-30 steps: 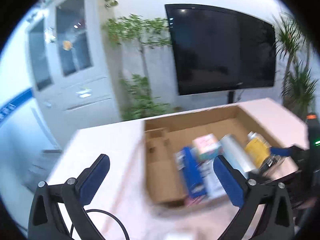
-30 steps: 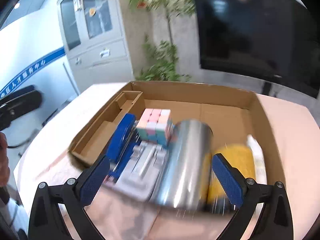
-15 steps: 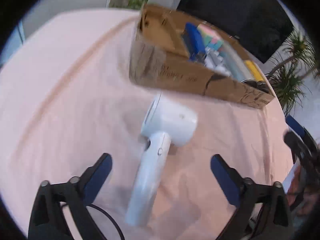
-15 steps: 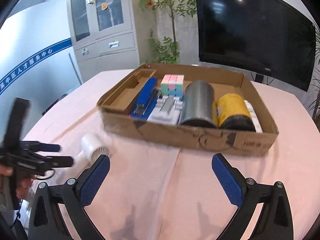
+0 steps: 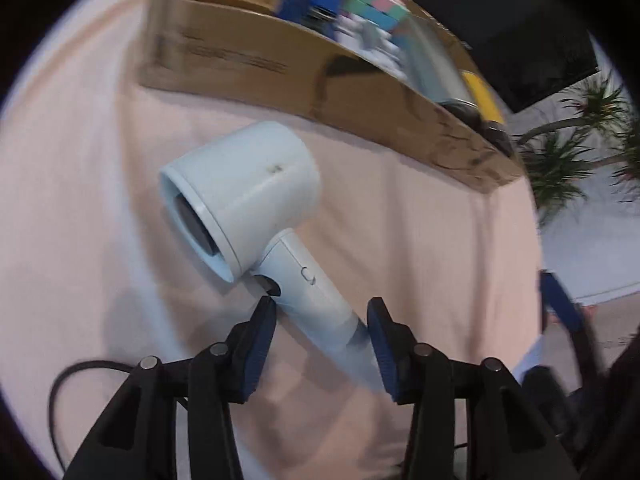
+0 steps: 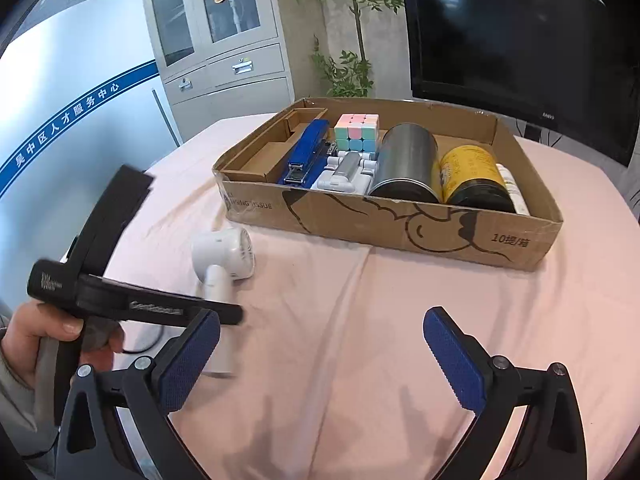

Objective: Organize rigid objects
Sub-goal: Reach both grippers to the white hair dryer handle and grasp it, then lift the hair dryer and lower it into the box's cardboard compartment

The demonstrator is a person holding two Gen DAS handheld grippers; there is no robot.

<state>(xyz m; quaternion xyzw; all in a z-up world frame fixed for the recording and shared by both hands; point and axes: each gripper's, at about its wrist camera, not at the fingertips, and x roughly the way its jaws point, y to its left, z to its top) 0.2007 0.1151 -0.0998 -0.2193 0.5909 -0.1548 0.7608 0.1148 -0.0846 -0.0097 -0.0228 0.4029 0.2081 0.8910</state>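
A white hair dryer [image 5: 248, 196] lies on the pink tablecloth, handle toward me; it also shows in the right wrist view [image 6: 224, 256]. My left gripper [image 5: 322, 320] has its jaws on either side of the dryer's handle, narrowed but with small gaps showing. The cardboard box [image 6: 400, 228] holds a blue stapler [image 6: 306, 156], a pastel cube [image 6: 356, 132], a steel can [image 6: 406, 164] and a yellow can [image 6: 470, 172]. My right gripper [image 6: 320, 344] is open and empty over the cloth in front of the box.
A black cord [image 5: 76, 372] lies on the cloth at the left. The left gripper's body [image 6: 120, 300] and a hand reach in beside the dryer. A grey cabinet [image 6: 224, 40], plants and a dark TV [image 6: 512, 40] stand behind the round table.
My left gripper dropped from facing the room to the hair dryer and its jaws narrowed around the handle. My right gripper pulled back out of the box and stays open.
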